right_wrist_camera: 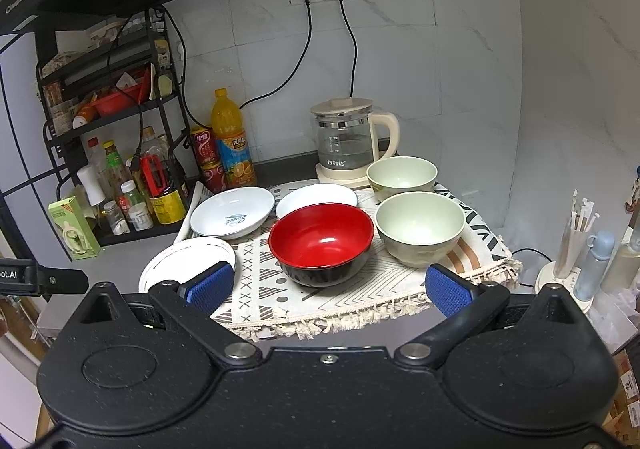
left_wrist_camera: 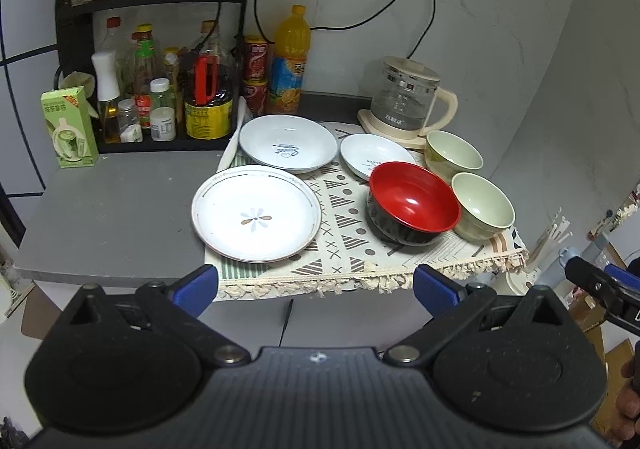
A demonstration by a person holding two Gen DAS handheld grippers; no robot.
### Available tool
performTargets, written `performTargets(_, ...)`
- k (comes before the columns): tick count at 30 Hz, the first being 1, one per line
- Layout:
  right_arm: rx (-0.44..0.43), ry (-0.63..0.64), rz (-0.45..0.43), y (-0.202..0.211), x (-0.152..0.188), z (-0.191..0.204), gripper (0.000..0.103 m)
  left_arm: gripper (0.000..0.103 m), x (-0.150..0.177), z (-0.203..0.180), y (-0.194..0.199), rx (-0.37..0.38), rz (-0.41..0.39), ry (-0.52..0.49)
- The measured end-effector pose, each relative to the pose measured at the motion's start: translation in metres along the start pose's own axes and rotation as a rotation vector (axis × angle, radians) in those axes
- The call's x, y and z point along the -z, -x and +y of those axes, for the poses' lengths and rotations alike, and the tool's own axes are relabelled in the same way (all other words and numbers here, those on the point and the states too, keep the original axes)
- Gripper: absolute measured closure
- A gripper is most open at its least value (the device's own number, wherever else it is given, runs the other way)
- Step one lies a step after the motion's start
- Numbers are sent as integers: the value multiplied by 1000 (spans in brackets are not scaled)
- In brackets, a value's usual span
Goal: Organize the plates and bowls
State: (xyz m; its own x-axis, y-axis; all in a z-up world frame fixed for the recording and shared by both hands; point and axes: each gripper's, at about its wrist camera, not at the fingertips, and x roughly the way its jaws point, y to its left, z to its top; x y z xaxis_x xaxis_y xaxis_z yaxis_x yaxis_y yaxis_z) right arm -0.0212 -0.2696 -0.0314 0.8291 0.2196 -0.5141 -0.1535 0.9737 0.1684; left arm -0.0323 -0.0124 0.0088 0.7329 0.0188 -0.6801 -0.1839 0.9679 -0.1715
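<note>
Both my left tongs (left_wrist_camera: pixel 315 285) and right tongs (right_wrist_camera: pixel 328 287) hang open, empty, before the front edge of the patterned fringed cloth (left_wrist_camera: pixel 344 249); the red-and-black bowl (right_wrist_camera: pixel 322 243) sits near that edge.

I am seeing bare bench (left_wrist_camera: pixel 112 209) lying open left of the flower plate (left_wrist_camera: pixel 256 213). The kettle (left_wrist_camera: pixel 408 99), bottles (left_wrist_camera: pixel 290 61) and rack (left_wrist_camera: pixel 152 49) are walling off the back, and the red bowl (right_wrist_camera: pixel 321 243) is crowding both green bowls (right_wrist_camera: pixel 420 227).

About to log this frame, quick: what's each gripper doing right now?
Left gripper: open, holding nothing.
Right gripper: open, holding nothing.
</note>
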Motion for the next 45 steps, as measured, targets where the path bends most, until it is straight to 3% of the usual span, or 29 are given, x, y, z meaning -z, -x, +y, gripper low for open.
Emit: performTargets(45,-3,-2,37,1,10,10,0,1,4,8,-1,-20,36,-11)
